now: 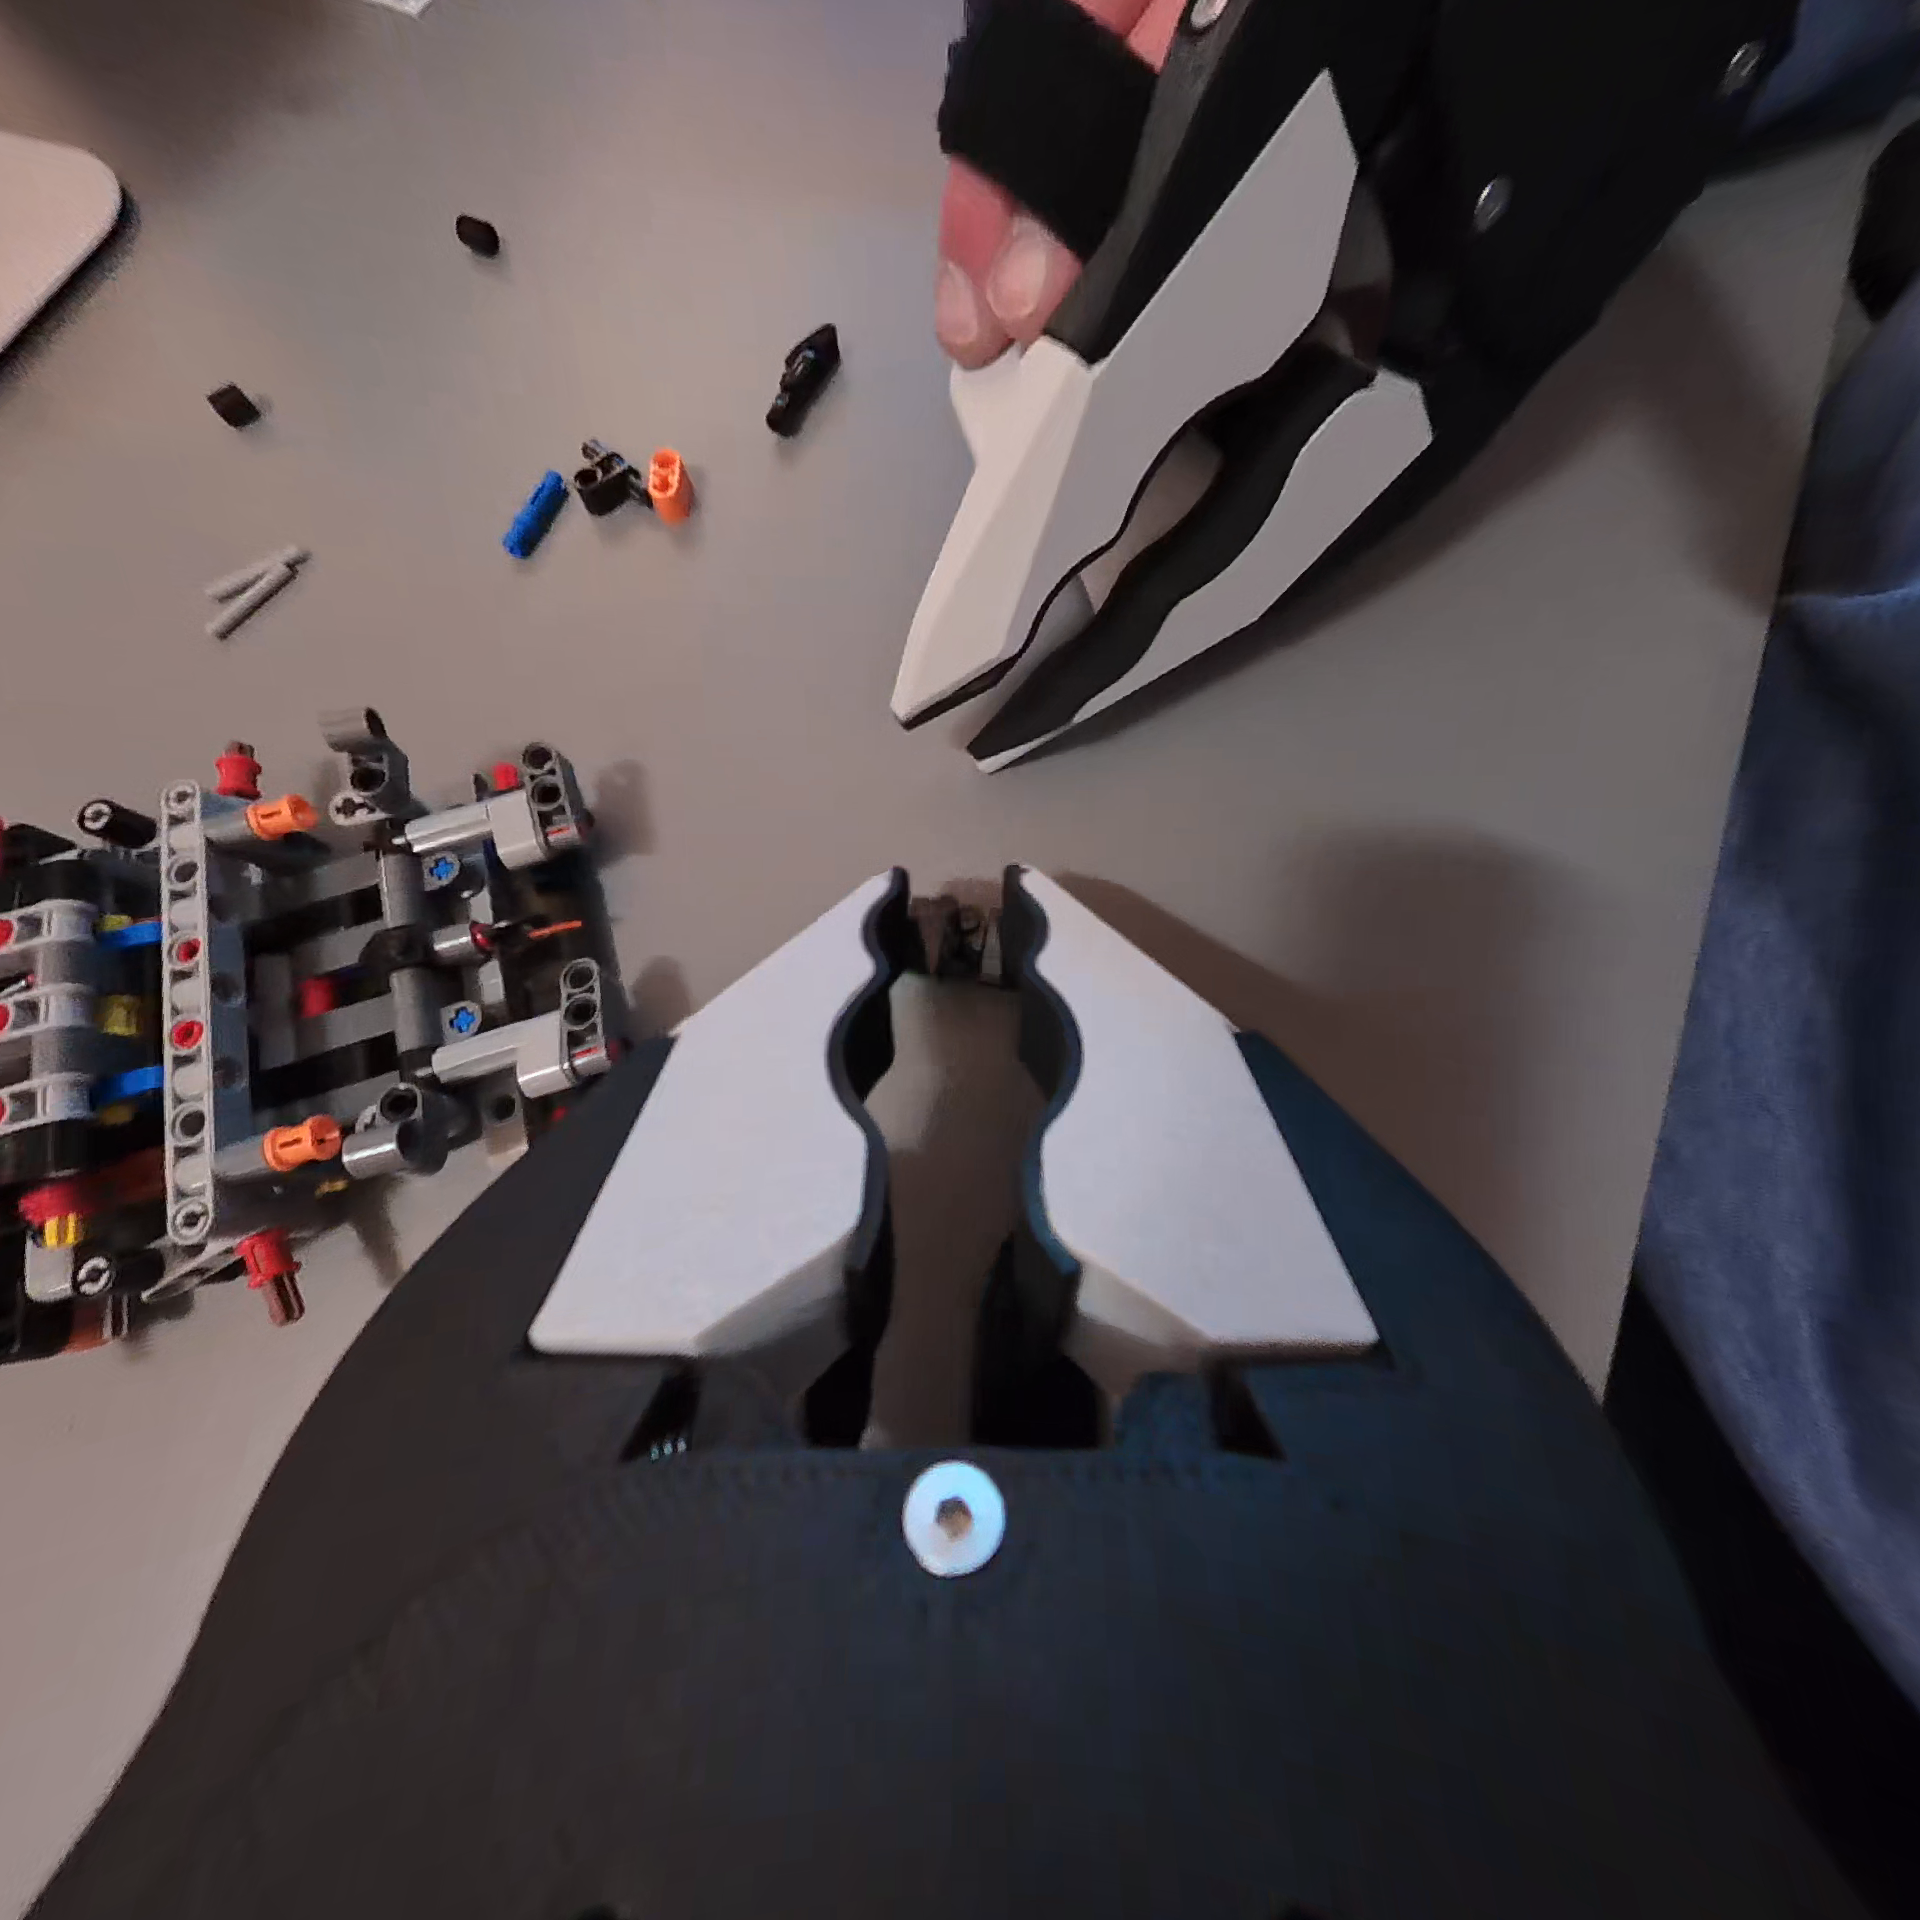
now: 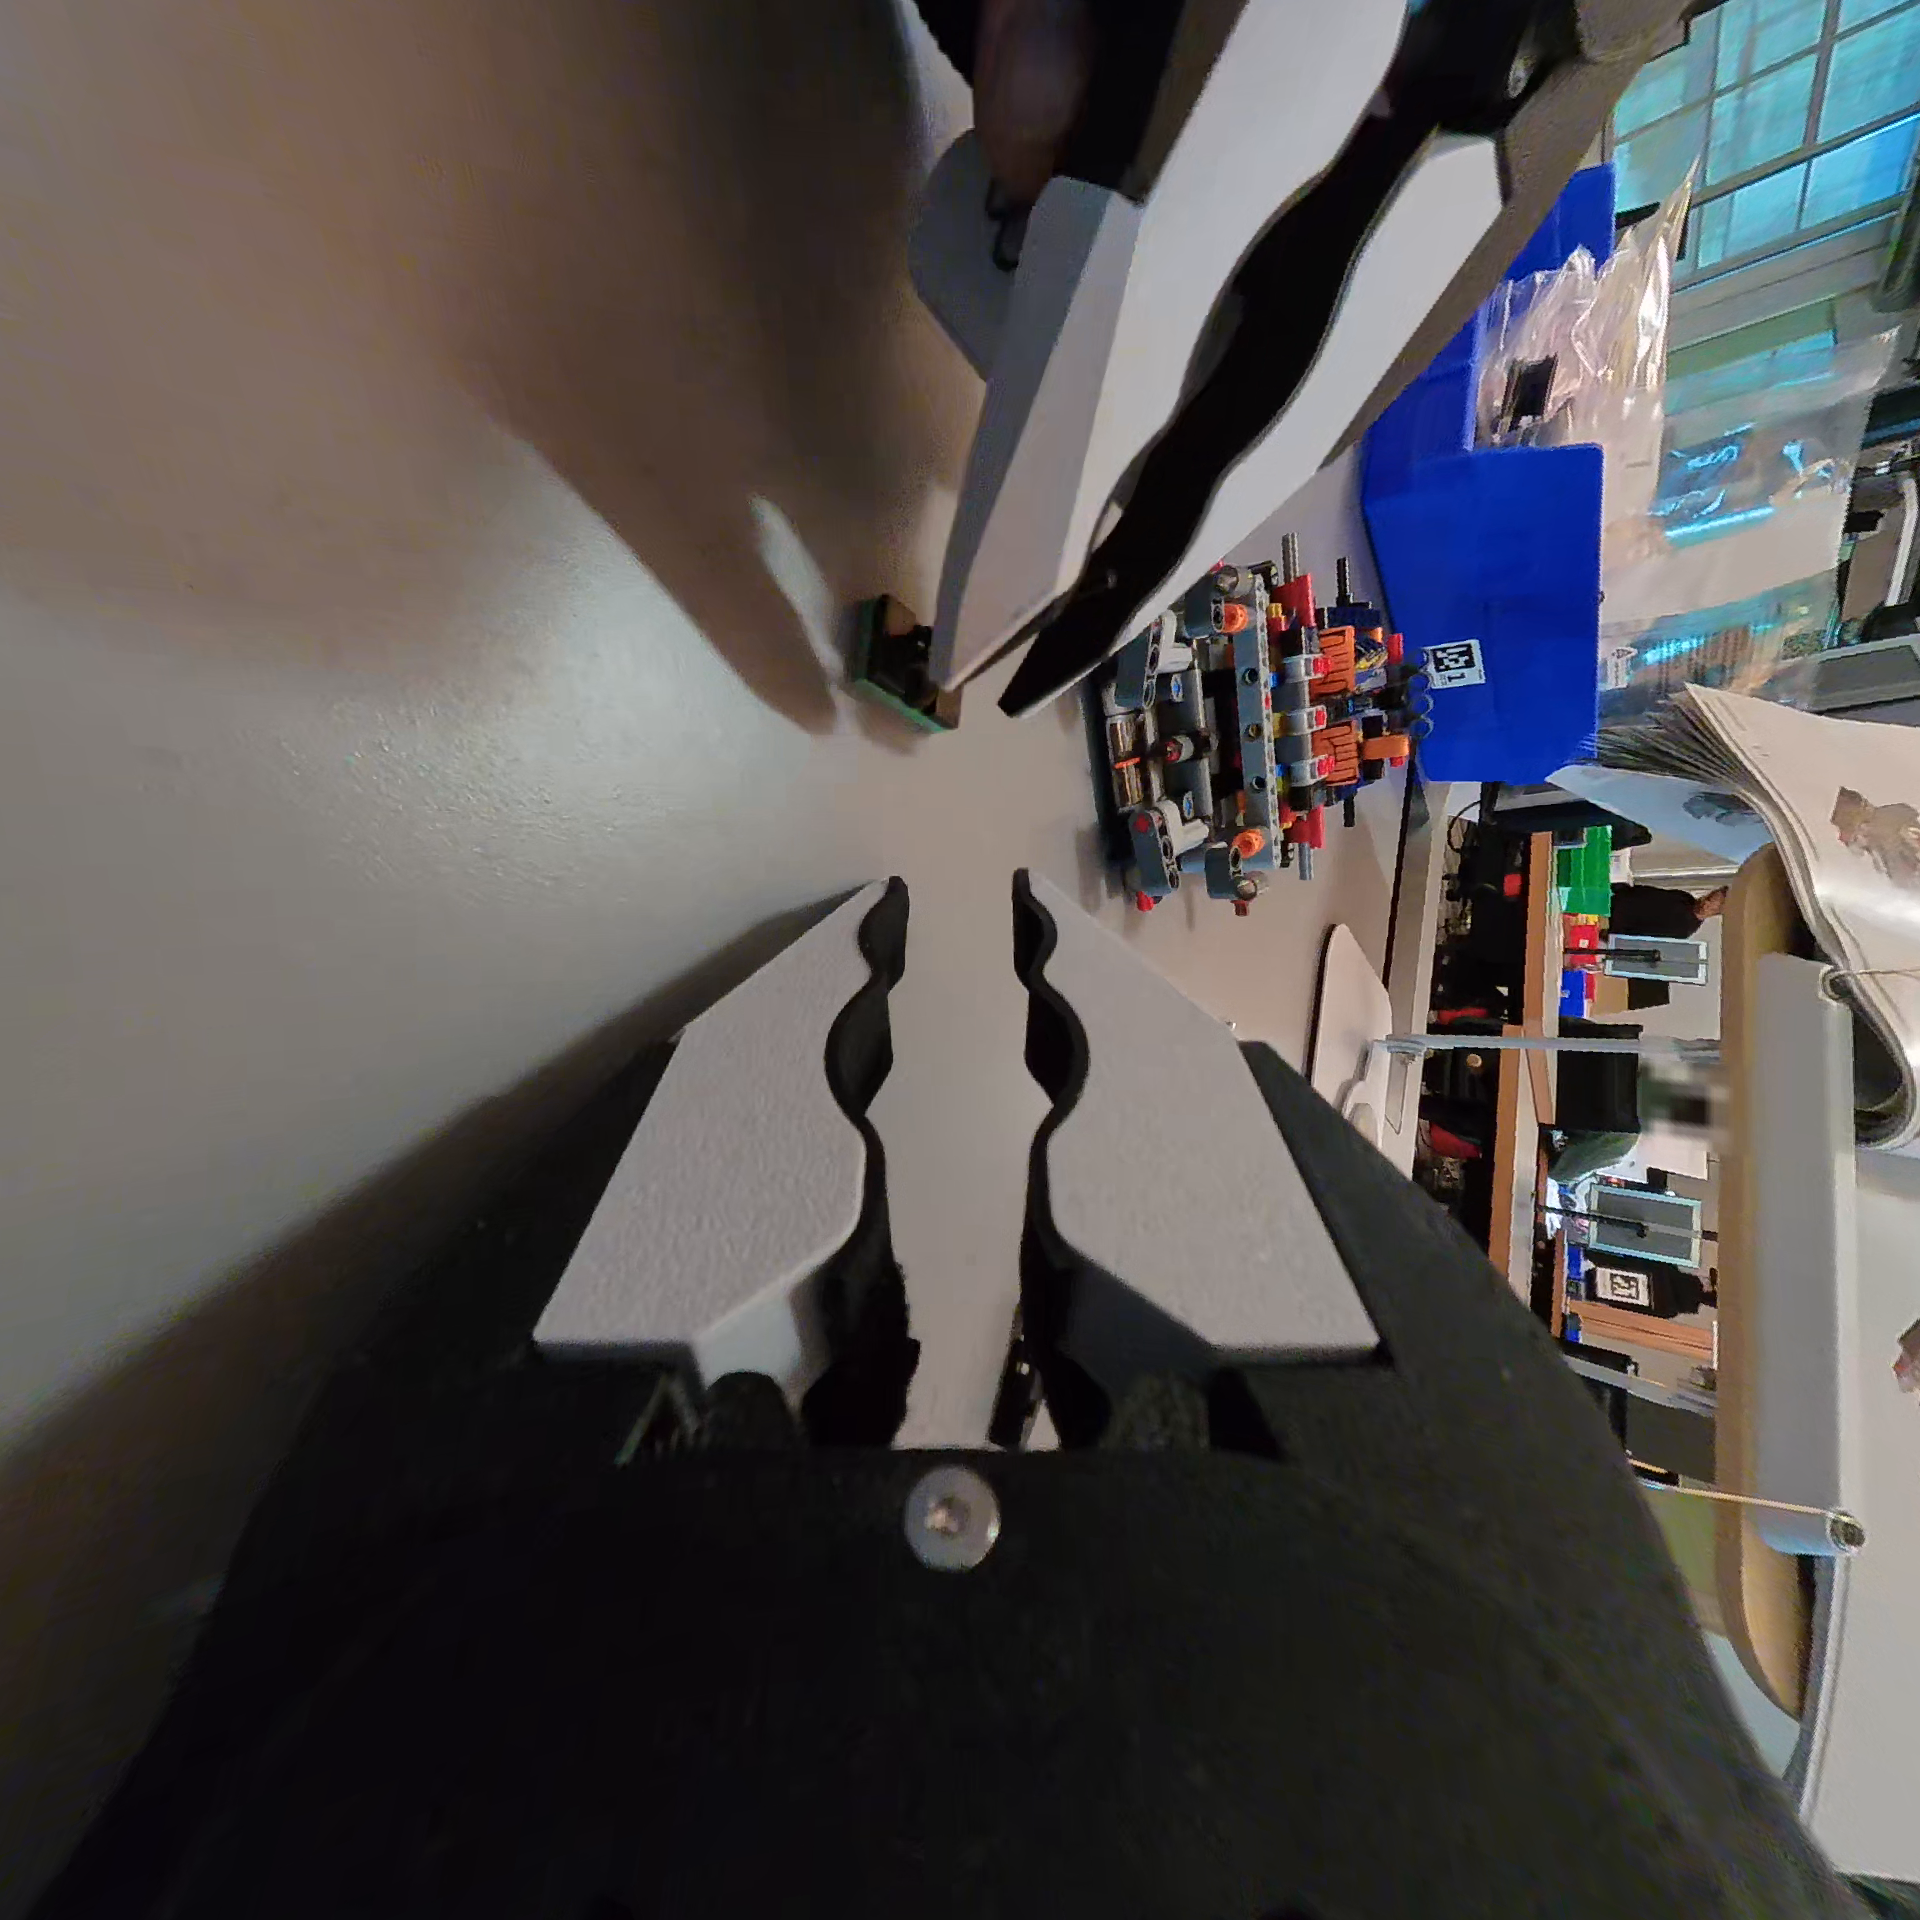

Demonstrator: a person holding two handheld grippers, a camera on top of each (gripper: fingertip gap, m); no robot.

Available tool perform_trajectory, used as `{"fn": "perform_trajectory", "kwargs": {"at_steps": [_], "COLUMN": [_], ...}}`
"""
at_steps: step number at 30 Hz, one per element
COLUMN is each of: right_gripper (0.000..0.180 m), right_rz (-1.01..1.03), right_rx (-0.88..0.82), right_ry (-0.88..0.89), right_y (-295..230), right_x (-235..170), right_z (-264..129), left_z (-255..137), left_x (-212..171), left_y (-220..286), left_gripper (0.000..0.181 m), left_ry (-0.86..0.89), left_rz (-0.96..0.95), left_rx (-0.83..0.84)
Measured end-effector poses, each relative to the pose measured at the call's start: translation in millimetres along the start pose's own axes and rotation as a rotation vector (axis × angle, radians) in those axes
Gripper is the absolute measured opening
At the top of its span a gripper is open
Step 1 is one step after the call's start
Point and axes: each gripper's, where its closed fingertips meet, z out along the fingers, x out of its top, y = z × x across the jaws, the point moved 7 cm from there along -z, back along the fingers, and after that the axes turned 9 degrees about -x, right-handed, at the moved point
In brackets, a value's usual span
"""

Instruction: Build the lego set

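The partly built Lego model (image 1: 312, 1018), grey beams with red, orange and blue pins, lies on the grey table left of my left gripper (image 1: 956, 881). It also shows in the right wrist view (image 2: 1247, 748). My left gripper is shut on a small dark Lego piece (image 1: 951, 935) at its fingertips, low over the table. That piece also shows at the left gripper's tip (image 2: 977, 694) in the right wrist view (image 2: 891, 665). My right gripper (image 2: 958, 881) is slightly open and empty. It points at the left gripper's tips from beyond them (image 1: 943, 740).
Loose parts lie beyond the model: a blue pin (image 1: 535, 514), a black connector (image 1: 608, 483), an orange piece (image 1: 668, 483), a black piece (image 1: 802, 379), grey pins (image 1: 255, 592). A blue bin (image 2: 1496, 623) and a booklet (image 2: 1818, 831) stand behind the model. A person's blue clothing (image 1: 1818, 935) is on the right. My two grippers' fingertips are within a few centimetres of each other.
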Motion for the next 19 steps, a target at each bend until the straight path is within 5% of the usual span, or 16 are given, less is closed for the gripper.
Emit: {"fn": "perform_trajectory", "kwargs": {"at_steps": [8,13,19], "right_gripper": [0.019,0.018,0.019], "right_rz": [0.017,0.023,0.03], "right_rx": [0.004,0.009,0.011], "right_ry": [0.001,0.008,0.009], "right_y": [0.9,0.8,1.2], "right_x": [-0.8,-0.1,-0.5], "right_z": [0.4,0.6,1.0], "left_z": [-46.3,-82.3,-78.7], "left_x": [6.8,3.4,-24.0], "left_y": [0.5,-29.9,-65.7], "left_gripper": [0.026,0.017,0.011], "left_ry": [0.133,0.162,0.075], "left_rz": [-0.001,-0.06,-0.195], "left_rx": [0.02,0.227,0.422]}}
